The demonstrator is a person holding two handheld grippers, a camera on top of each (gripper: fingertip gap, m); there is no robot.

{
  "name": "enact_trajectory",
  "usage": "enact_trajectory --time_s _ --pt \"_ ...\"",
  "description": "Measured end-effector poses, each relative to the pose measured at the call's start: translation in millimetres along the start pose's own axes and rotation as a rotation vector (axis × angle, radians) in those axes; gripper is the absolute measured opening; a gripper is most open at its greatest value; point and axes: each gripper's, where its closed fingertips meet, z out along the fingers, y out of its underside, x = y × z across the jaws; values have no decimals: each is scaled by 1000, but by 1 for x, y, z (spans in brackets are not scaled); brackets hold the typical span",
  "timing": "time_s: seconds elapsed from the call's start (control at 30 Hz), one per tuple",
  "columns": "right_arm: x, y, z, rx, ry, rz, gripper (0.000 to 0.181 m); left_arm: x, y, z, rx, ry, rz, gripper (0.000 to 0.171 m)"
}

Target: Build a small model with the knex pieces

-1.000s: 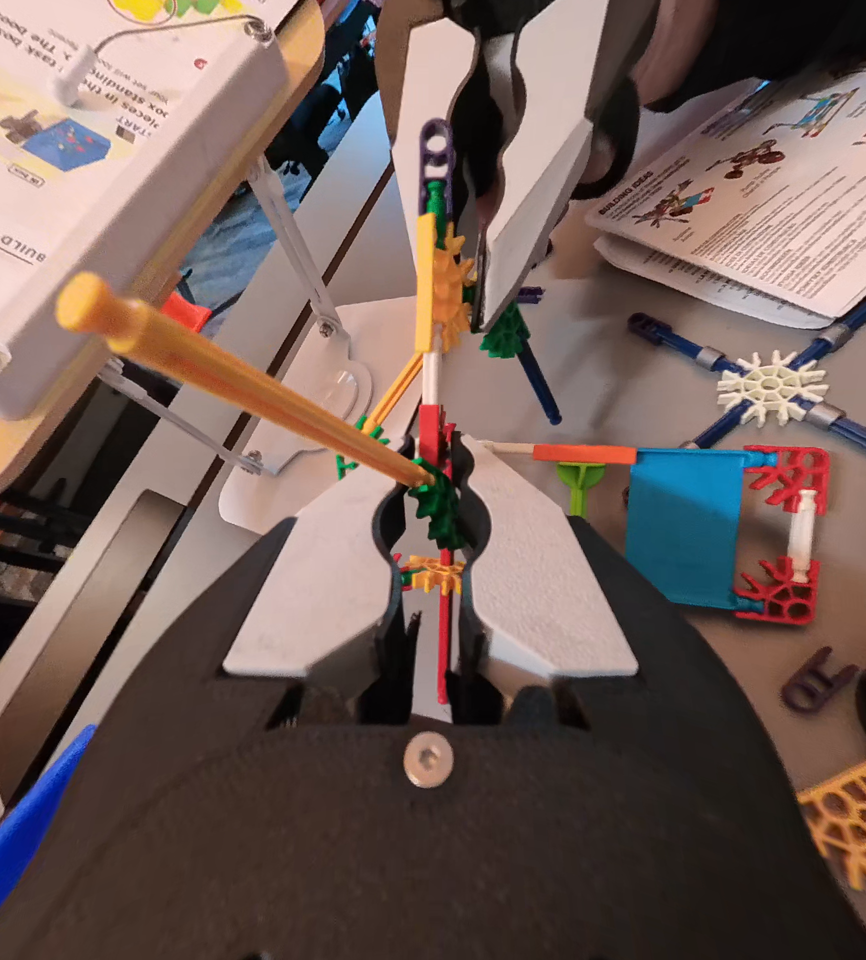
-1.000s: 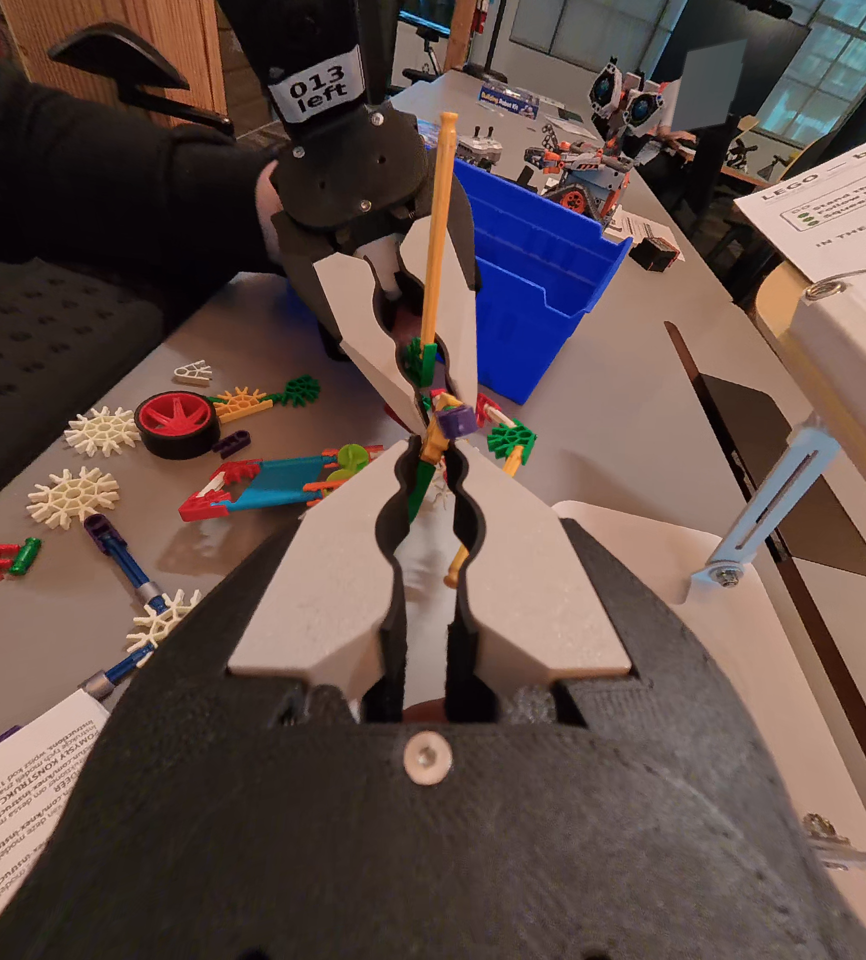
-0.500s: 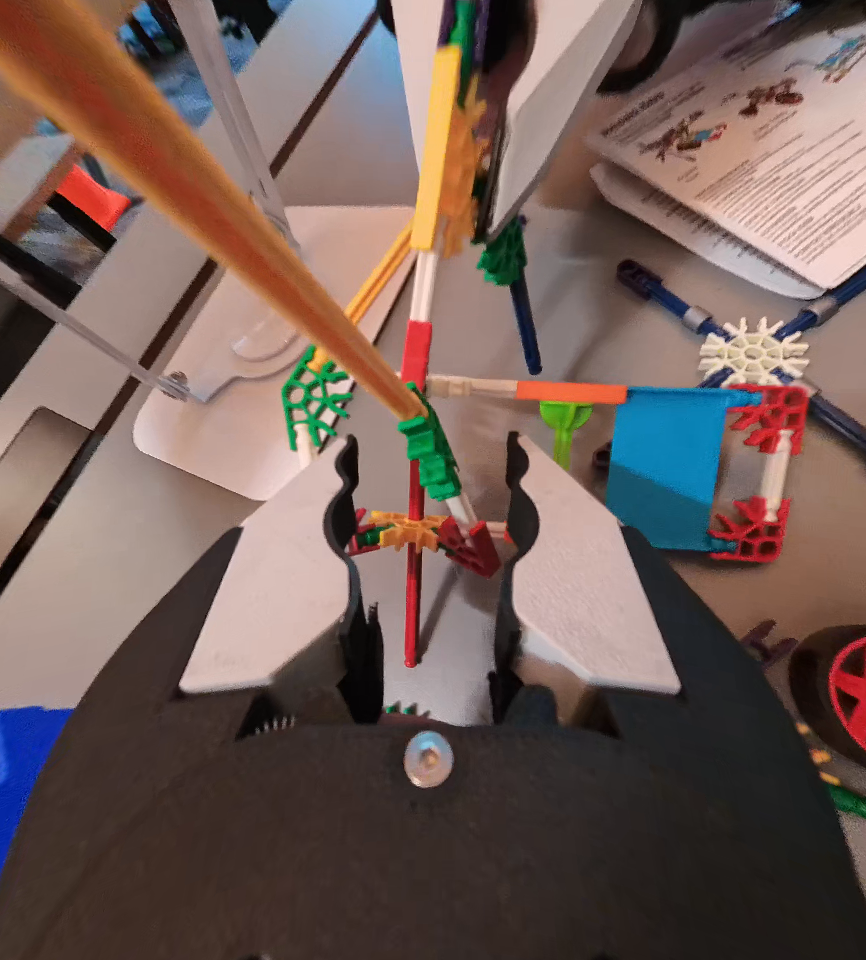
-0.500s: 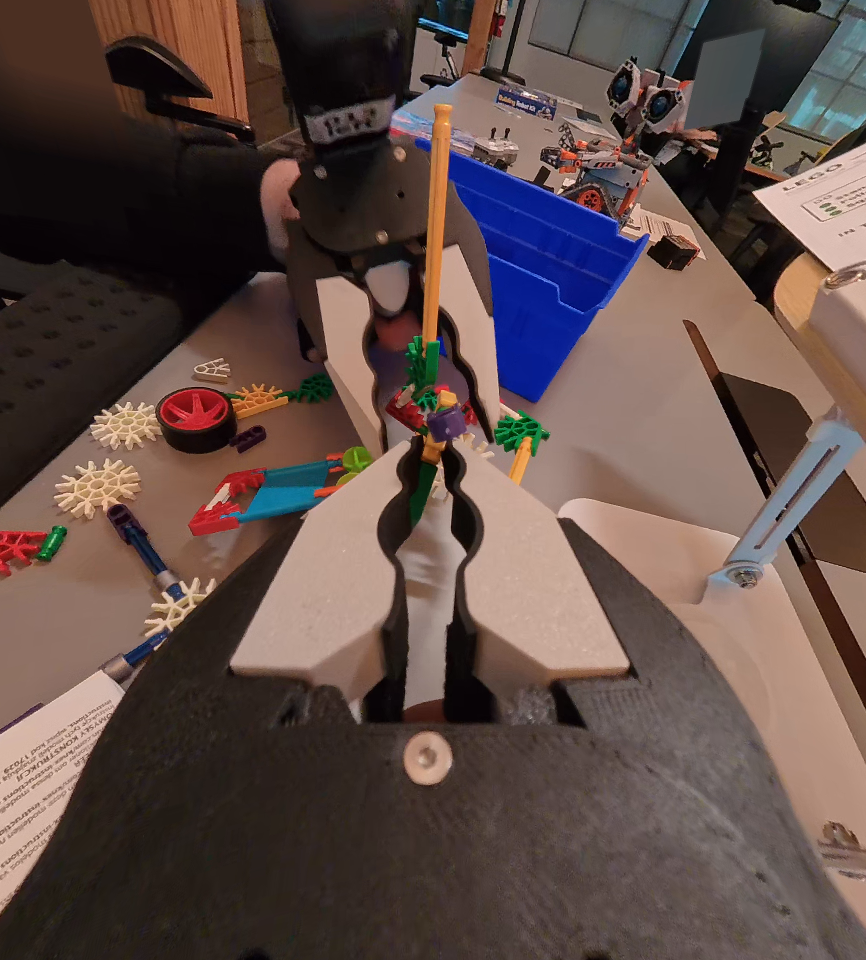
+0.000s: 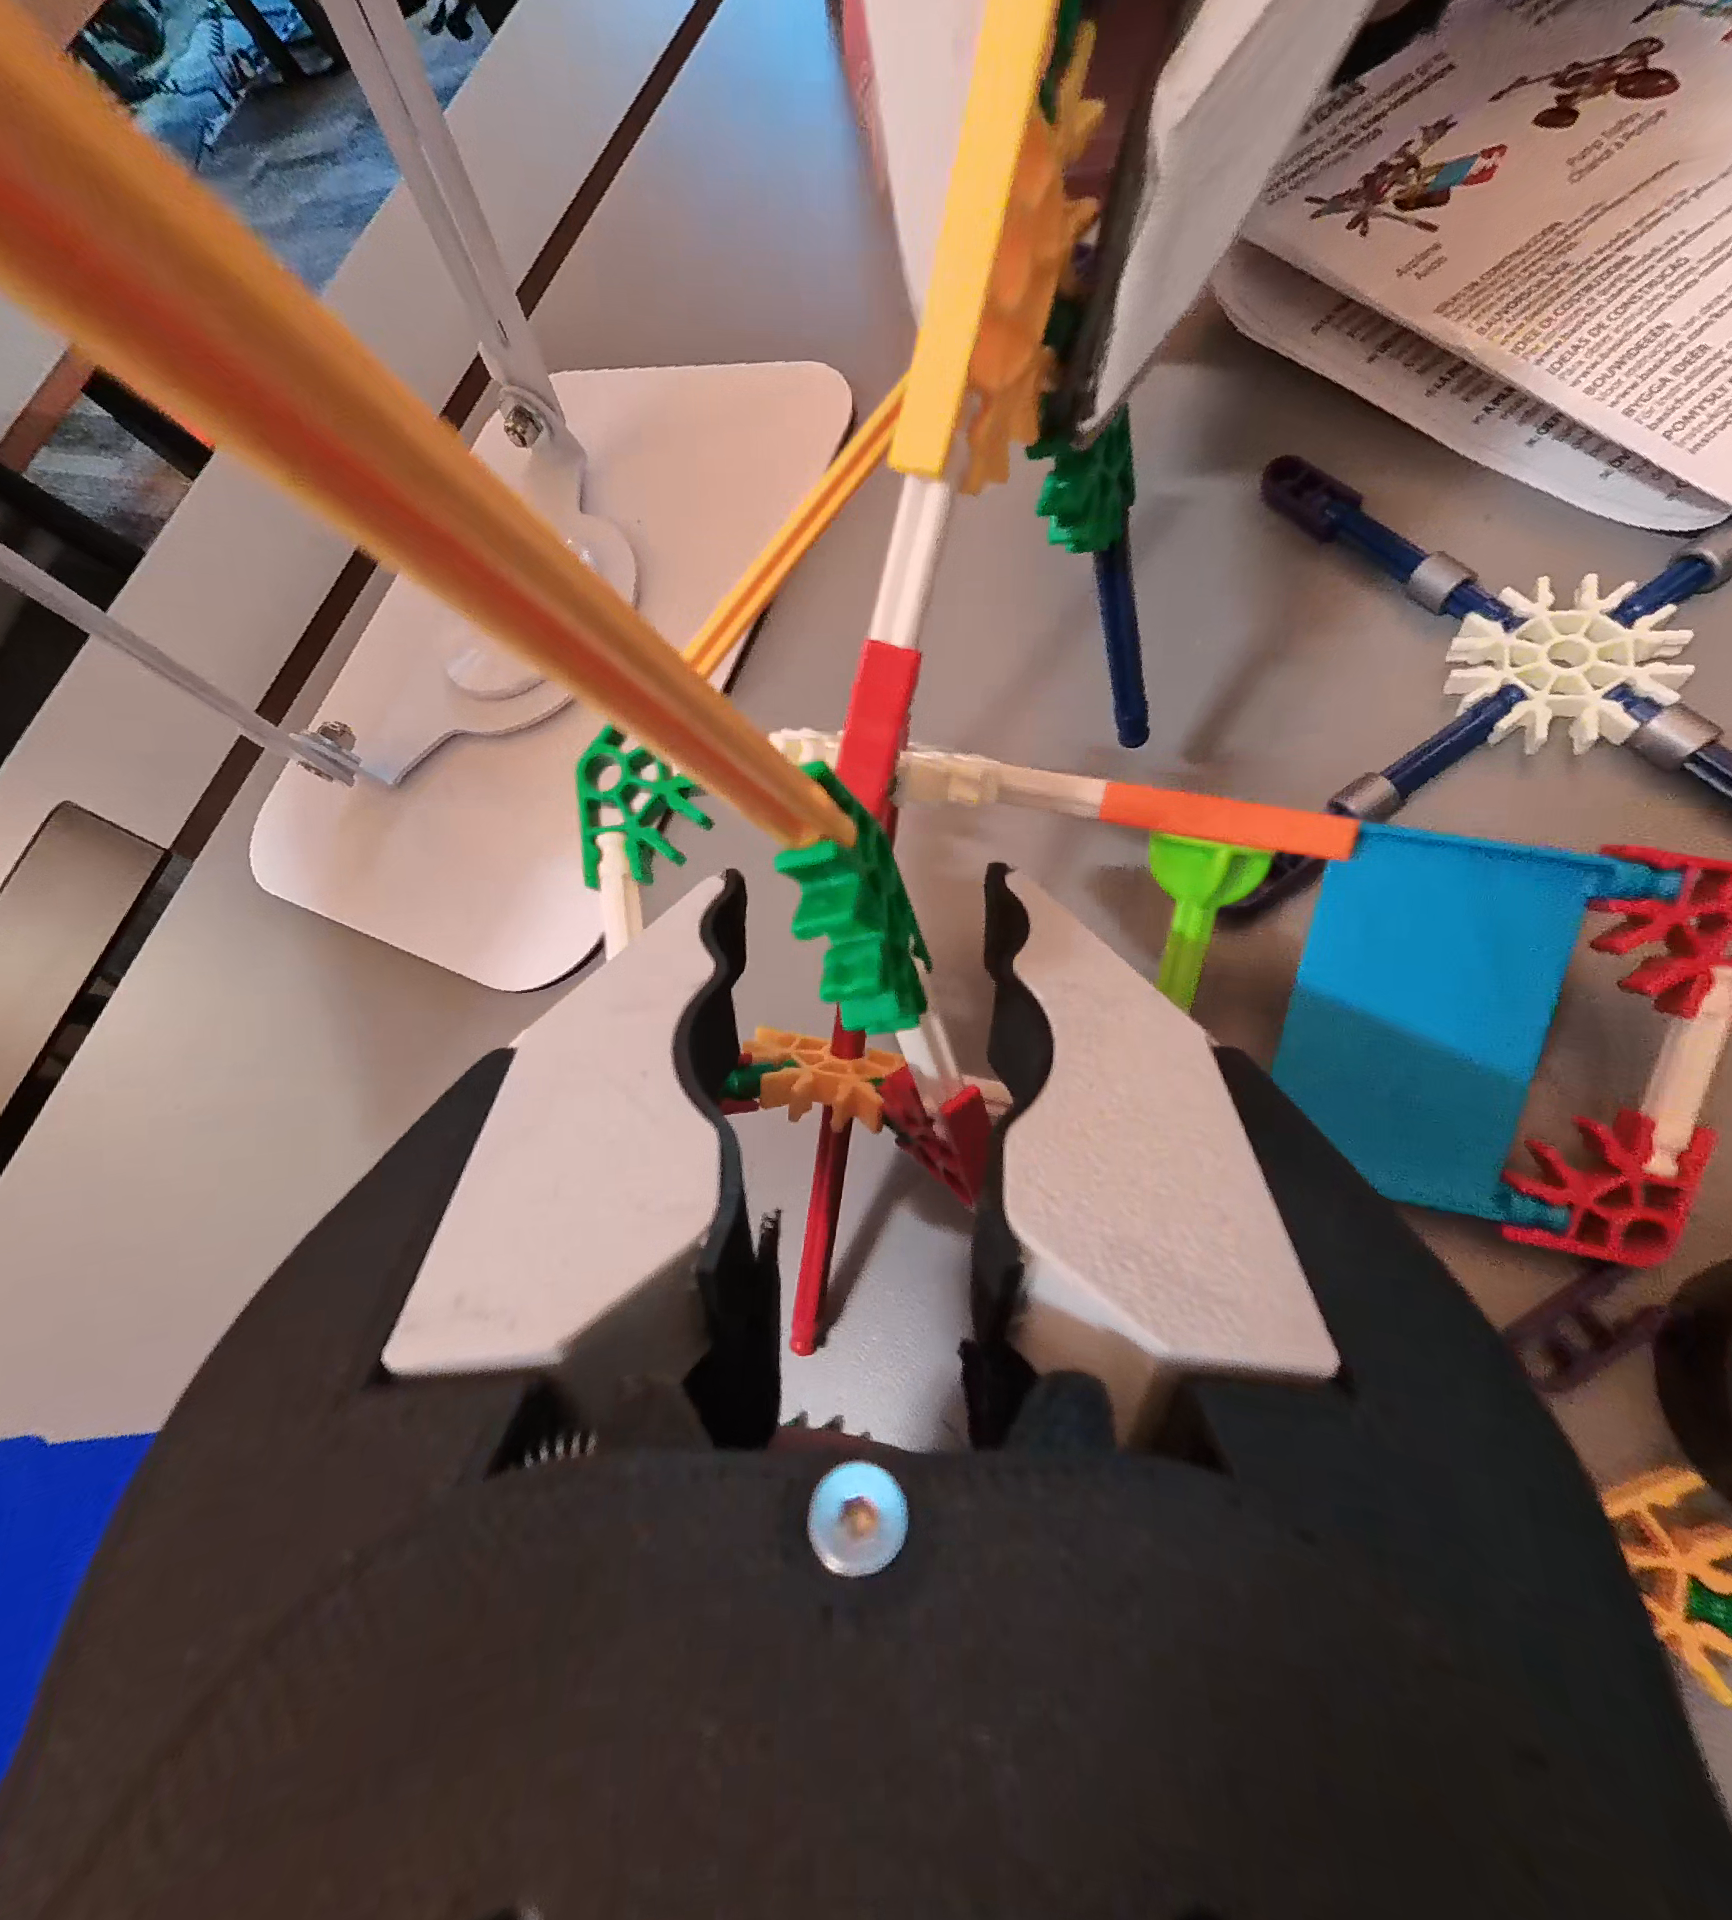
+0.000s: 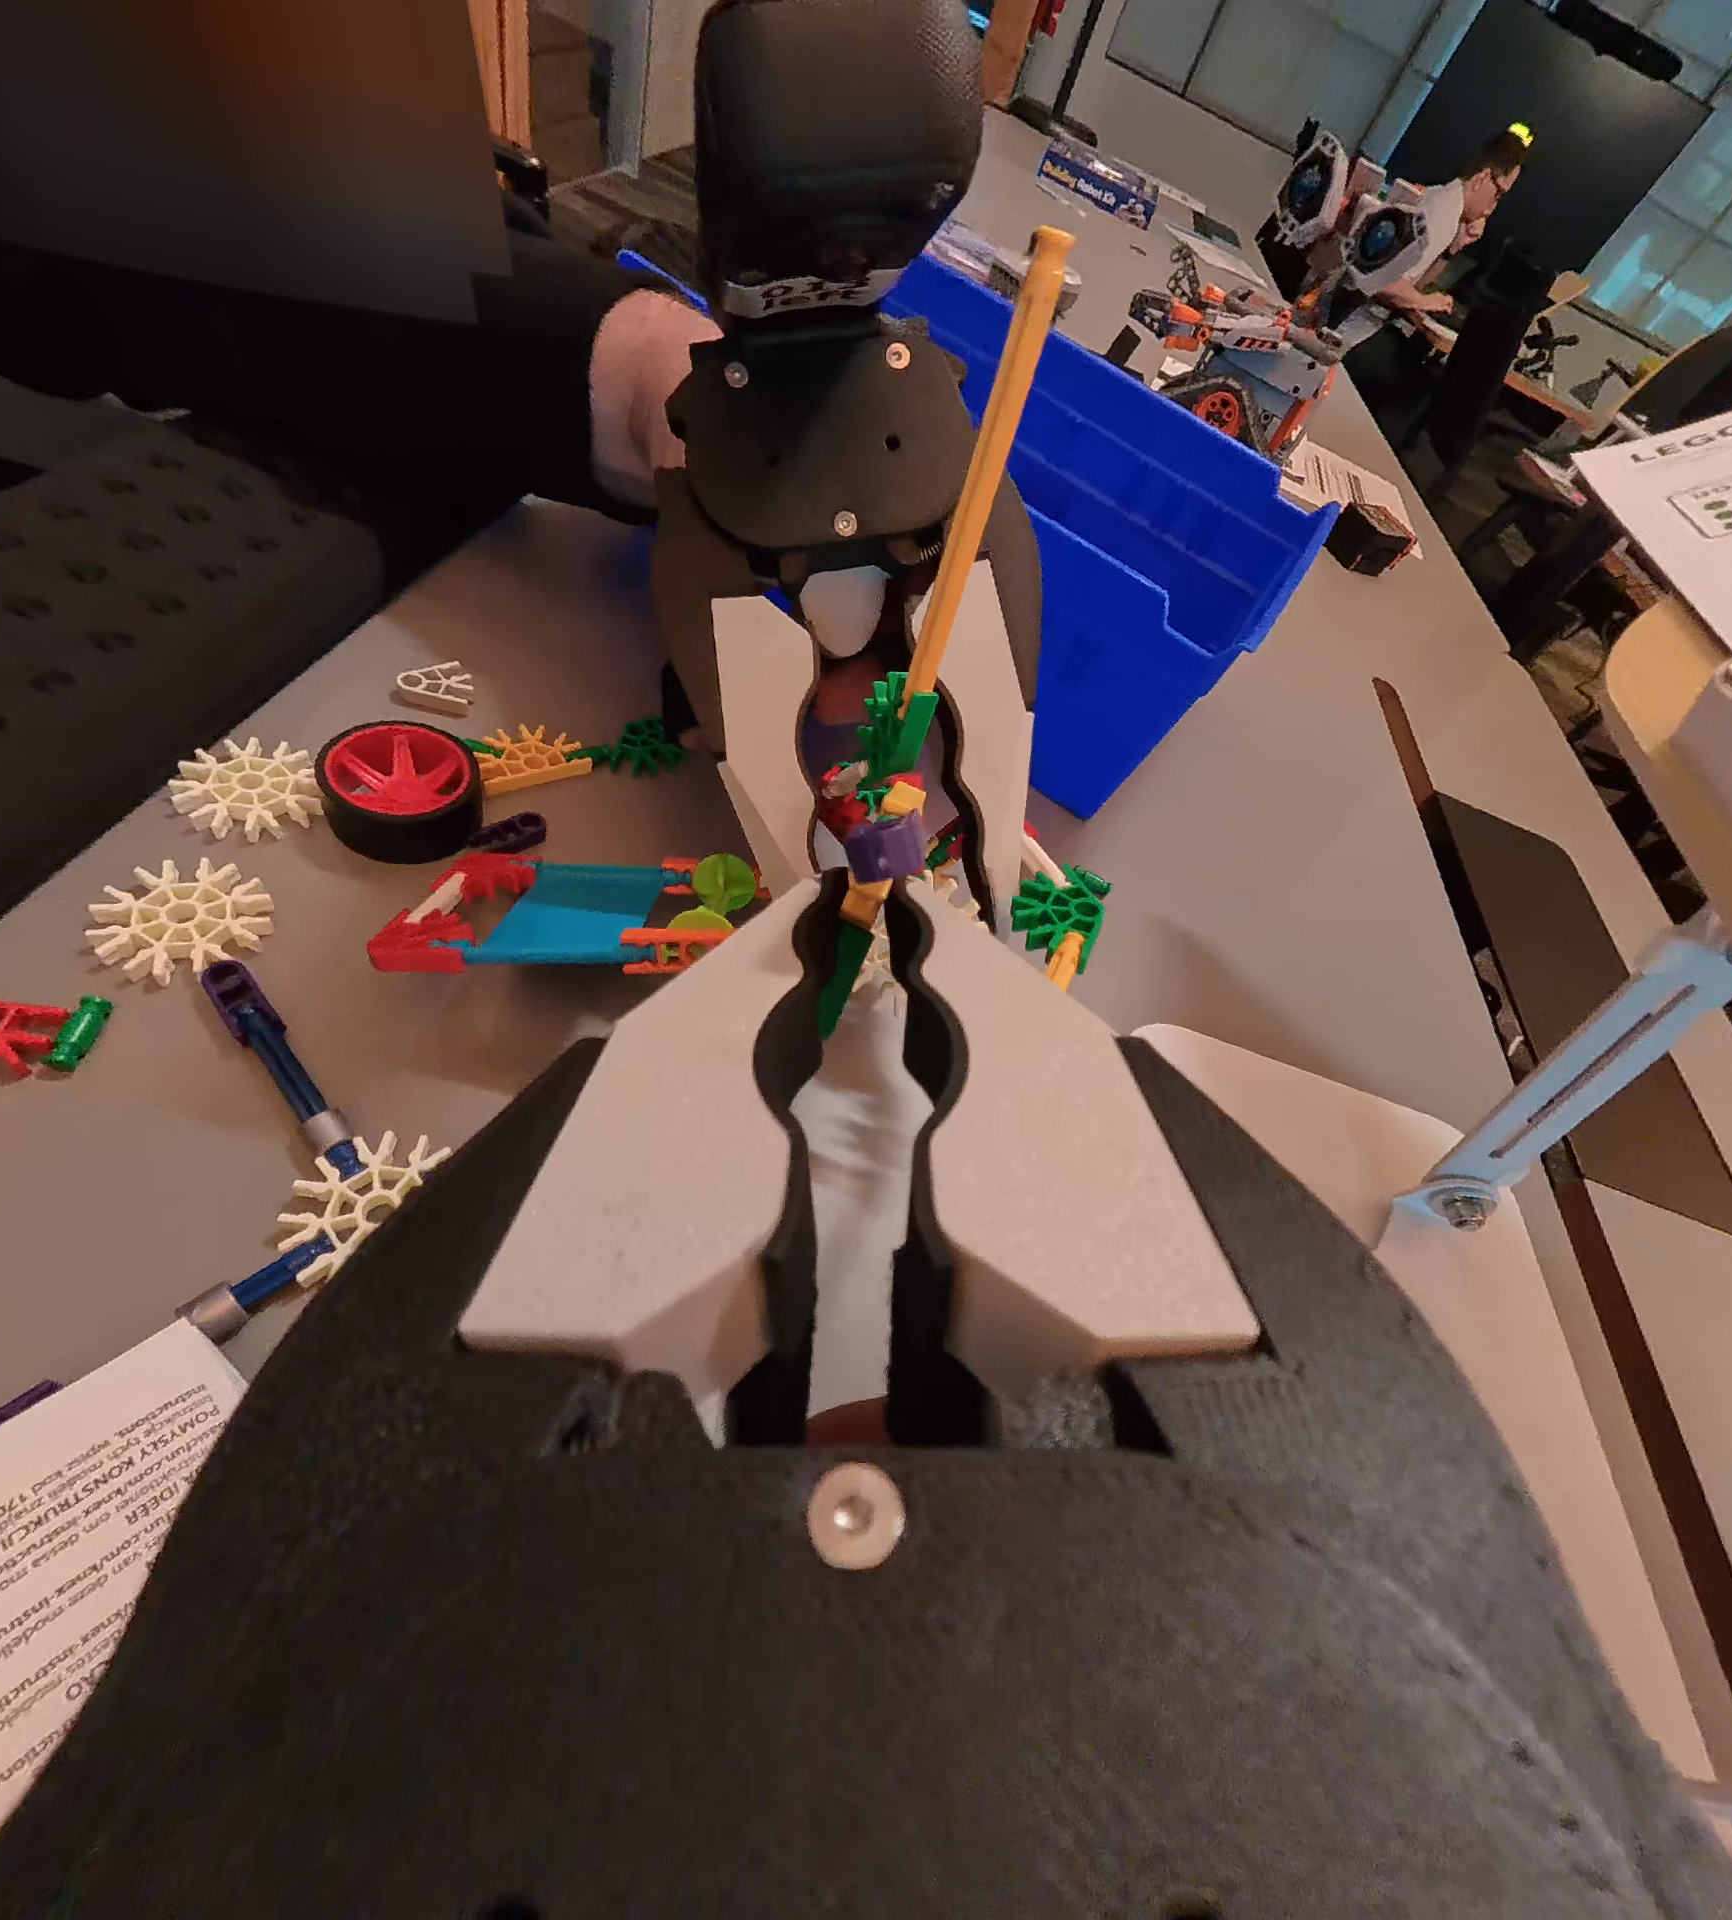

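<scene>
Left tongs: we are seeing the left gripper (image 5: 857, 904) with its jaws standing apart, straddling the green connector (image 5: 857, 920) of the rod-and-connector model (image 5: 888, 717) without pressing on it; in the right wrist view the same tongs (image 6: 877, 821) are hanging over the model from the far side.
Right tongs: the right gripper (image 6: 860, 902) is clamping its jaws on the model's near end, where a green piece (image 6: 841, 971) and a purple connector (image 6: 883, 847) are showing at the tips.
Model: it is standing between the two tongs above the grey table (image 6: 166, 1164), its long orange rod (image 6: 987, 457) sticking up out of the green connector.
Left of the model, right wrist view: a blue panel frame with red corners (image 6: 540, 914), a red wheel with a black tyre (image 6: 400, 790) and white snowflake connectors (image 6: 181, 920) are lying on the table.
Behind the model: a blue bin (image 6: 1132, 551) is sitting beside the left tongs.
Paper: a printed booklet (image 5: 1568, 291) is lying near the blue rods with a white hub (image 5: 1568, 665).
</scene>
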Motion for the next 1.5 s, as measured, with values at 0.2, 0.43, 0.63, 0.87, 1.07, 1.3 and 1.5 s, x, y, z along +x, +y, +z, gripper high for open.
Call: enact_trajectory --time_s 0.2,0.43,0.63,0.87,1.07,1.3,1.5 --pt "-5 -4 2 -14 3 -59 6 0 -1 0 12 7 -4 42" --pt "5 0 -2 -9 27 -12 6 -4 -1 -5 22 3 -14 44" --pt "12 6 -6 -3 29 33 5 -4 2 -13 -7 7 8 32" --pt "17 11 -11 -7 42 44 5 -5 -1 -15 3 12 0 21" --pt "25 25 -15 -24 51 84 5 -4 0 -12 12 19 -15 12" --pt "31 40 -17 -68 68 112 7 -5 -2 -9 31 30 -52 12" --pt "34 45 -17 -90 84 95 7 -1 -1 -5 25 48 -69 11"
